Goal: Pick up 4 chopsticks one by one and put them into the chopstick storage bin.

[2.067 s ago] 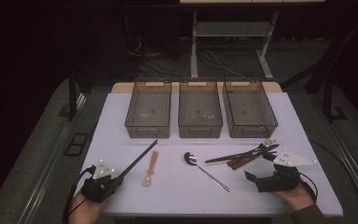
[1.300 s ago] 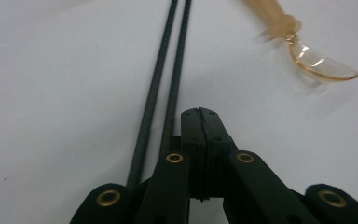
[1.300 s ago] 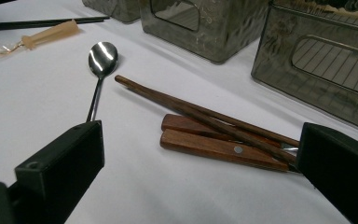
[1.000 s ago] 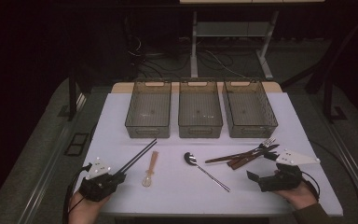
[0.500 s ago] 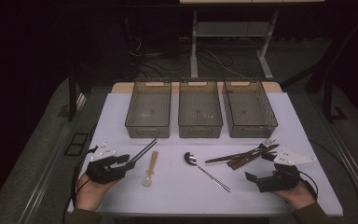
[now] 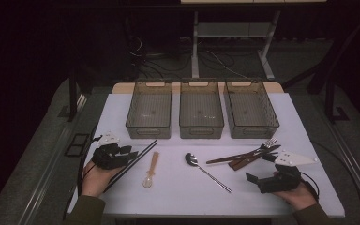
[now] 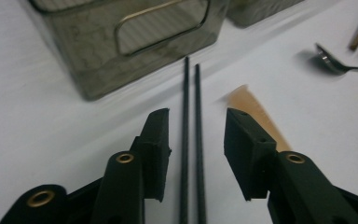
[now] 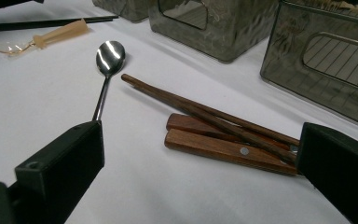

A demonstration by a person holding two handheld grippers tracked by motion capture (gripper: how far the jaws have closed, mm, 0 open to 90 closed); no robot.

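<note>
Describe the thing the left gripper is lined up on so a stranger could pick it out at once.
Start at the leftmost of the three smoky plastic bins along the far side of the white table. Just in front of it lies a pair of black chopsticks, running diagonally toward the person's left hand. They are thin, plain and black, unlike the pale plastic spoon beside them.

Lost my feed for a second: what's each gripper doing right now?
Left gripper: open, black chopsticks between its jaws, untouched.
Right gripper: open wide, holding nothing.
</note>
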